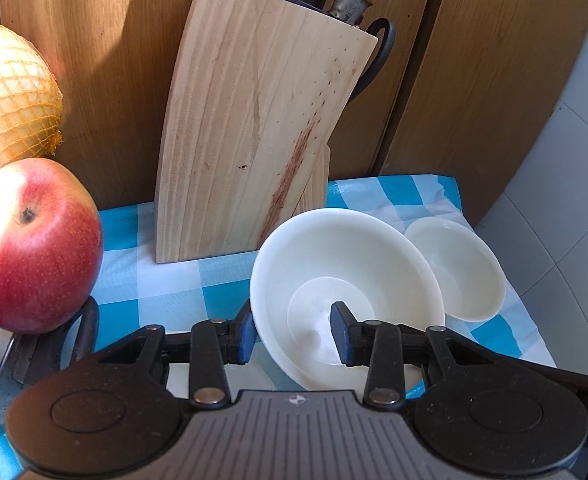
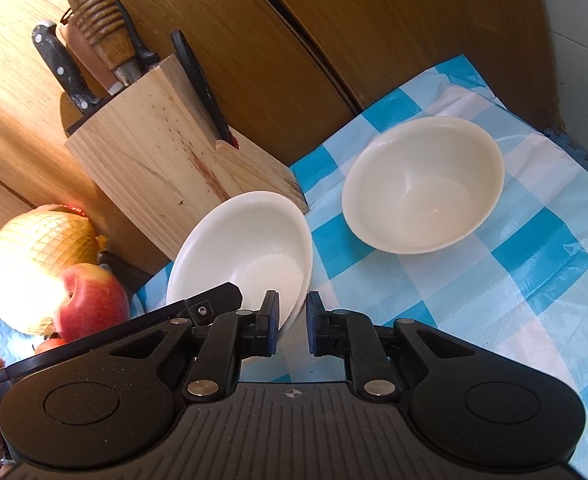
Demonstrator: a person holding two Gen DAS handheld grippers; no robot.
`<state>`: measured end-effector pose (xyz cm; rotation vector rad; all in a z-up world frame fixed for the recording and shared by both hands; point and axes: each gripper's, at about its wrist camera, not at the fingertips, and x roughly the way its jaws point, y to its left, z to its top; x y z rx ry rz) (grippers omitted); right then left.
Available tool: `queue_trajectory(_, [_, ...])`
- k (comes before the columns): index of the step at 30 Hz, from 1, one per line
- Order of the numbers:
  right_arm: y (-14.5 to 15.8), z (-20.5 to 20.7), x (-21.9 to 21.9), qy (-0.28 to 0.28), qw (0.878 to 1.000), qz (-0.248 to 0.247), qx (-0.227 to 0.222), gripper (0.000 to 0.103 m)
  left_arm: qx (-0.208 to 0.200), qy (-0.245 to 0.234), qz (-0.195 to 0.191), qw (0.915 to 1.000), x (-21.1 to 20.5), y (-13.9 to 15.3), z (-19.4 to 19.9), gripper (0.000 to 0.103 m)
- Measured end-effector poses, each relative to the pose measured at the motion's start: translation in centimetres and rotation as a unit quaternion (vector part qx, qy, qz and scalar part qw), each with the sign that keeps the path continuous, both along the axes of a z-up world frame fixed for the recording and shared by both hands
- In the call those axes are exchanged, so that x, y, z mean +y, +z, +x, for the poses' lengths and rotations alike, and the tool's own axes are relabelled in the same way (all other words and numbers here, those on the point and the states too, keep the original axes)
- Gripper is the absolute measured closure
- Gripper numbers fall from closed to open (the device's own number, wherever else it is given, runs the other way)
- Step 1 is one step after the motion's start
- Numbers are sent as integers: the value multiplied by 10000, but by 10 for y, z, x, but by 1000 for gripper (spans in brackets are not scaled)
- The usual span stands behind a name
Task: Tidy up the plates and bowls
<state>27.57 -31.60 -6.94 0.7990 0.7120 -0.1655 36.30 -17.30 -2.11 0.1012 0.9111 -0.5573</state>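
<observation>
Blue rubber pads on black fingers: left gripper (image 1: 294,334), seen from the left wrist, spread wide and straddling the near rim of a large white shallow bowl (image 1: 346,256). One pad just outside the bowl's wall, the other down inside it, with clear space between that inner pad and the wall. Bowl tipped up on edge, hollow facing the camera, on a blue-and-white checked plastic tablecloth (image 1: 165,280), just in front of a pale wooden knife block (image 1: 253,128). Smaller white bowl (image 1: 458,268) flat on the cloth right behind the large bowl's far rim. Red apple (image 1: 33,248) and a yellow melon in orange netting (image 1: 9,92) at far left. Tool held low, pointing level toward the block. Only a small round crosshair emblem on the ribbed grey body.

From the right wrist: right gripper (image 2: 294,322) nearly closed, the tilted bowl's lower edge between its pads; whether pressed tight or merely close, impossible to tell. Tool angled down over the cloth. Same crosshair emblem on its body. Smaller bowl apart, farther right.
</observation>
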Motion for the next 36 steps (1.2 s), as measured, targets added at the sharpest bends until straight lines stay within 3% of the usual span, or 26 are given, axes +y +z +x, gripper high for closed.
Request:
queue_trajectory(18, [11, -5, 41, 642, 9978, -53, -149, 84, -367, 315, 550, 9973, 44, 18, -38, 74])
queue_trajectory(36, [1, 5, 76, 1233, 9918, -233, 230, 85, 3, 590, 820, 9949, 76, -4, -39, 74])
